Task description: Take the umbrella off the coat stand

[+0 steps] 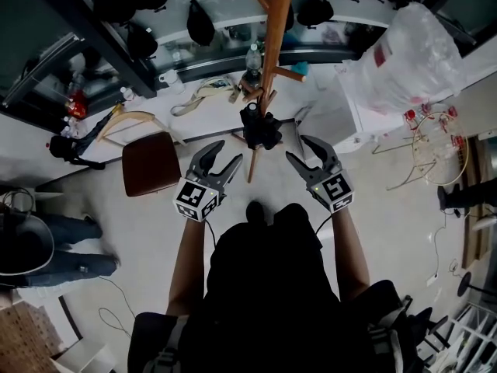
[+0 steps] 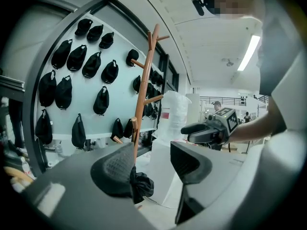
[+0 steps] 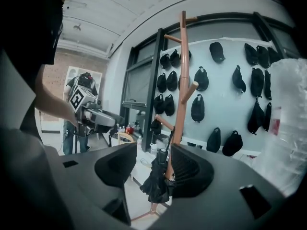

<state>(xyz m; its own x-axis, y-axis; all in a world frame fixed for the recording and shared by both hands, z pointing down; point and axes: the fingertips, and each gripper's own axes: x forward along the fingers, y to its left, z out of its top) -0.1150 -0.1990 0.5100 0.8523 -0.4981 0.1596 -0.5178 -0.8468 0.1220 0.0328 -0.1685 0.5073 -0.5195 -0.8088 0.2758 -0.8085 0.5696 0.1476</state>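
Observation:
A folded black umbrella [image 1: 260, 129] hangs low on the wooden coat stand [image 1: 276, 45]. Both grippers are level with it and short of it, one on each side. My left gripper [image 1: 230, 152] is open and holds nothing; in the left gripper view [image 2: 153, 164] the umbrella [image 2: 141, 183] shows just past its left jaw, against the stand's pole [image 2: 144, 90]. My right gripper [image 1: 297, 148] is open too. In the right gripper view [image 3: 151, 166] the umbrella [image 3: 156, 178] hangs in the gap between the jaws, farther off, untouched, beside the pole [image 3: 180, 99].
A brown chair [image 1: 150, 162] stands left of the coat stand. At the right are a big clear plastic bag [image 1: 404, 53] on a white counter and a wire rack [image 1: 439, 150]. Black caps [image 2: 76, 66] hang on the wall behind. Someone in jeans [image 1: 70, 247] is at far left.

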